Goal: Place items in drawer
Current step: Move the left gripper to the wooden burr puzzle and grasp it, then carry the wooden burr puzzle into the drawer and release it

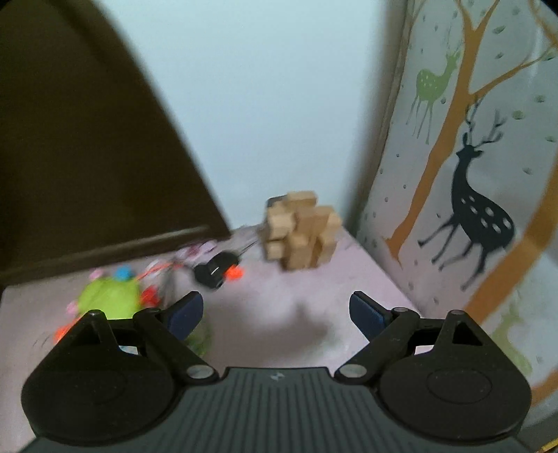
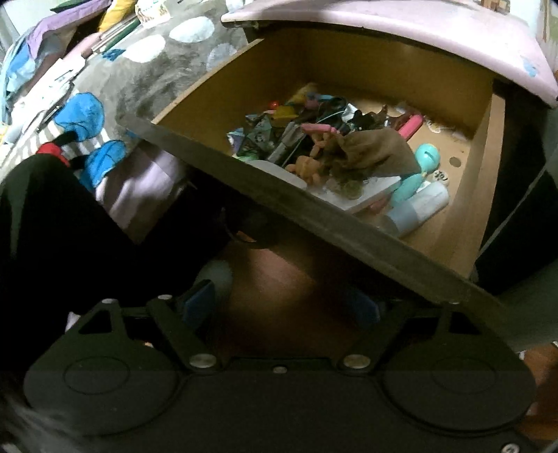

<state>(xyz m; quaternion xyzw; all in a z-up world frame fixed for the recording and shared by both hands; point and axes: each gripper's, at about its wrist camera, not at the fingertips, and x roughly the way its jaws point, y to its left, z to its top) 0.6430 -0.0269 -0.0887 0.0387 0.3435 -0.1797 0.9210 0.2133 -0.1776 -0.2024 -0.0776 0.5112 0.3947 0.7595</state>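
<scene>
so the drawer [image 2: 484,195] is pulled out from under the pale pink table [image 2: 401,21] and it's pretty stuffed already; there's a brown cloth pouch [image 2: 376,150] roughly in the middle of it, a teal round thing [image 2: 427,156] just to the right of the pouch, a clear bottle [image 2: 418,205] nearer the drawer's front edge, and a pink pen-like item [image 2: 411,125] behind the pouch; the rest is a tangle I can't sort out.

right hand-held gripper [image 2: 282,308] hangs in front of the drawer's dark front panel, below its rim; fingers spread wide, nothing between them.

left hand-held gripper [image 1: 275,310] is up over the table top; its blue pads [image 1: 185,313] are wide apart too, empty; picture's smeared. taking the wooden block puzzle [image 1: 300,233] as the landmark: it sits near the back right corner by the deer-print panel [image 1: 470,174]; a small black thing with an orange tip [image 1: 218,270] lies left of the puzzle, nearer the gripper; a green plush toy [image 1: 108,296] sits further left again, right beside the gripper's left finger; none of them touched by the gripper.
</scene>
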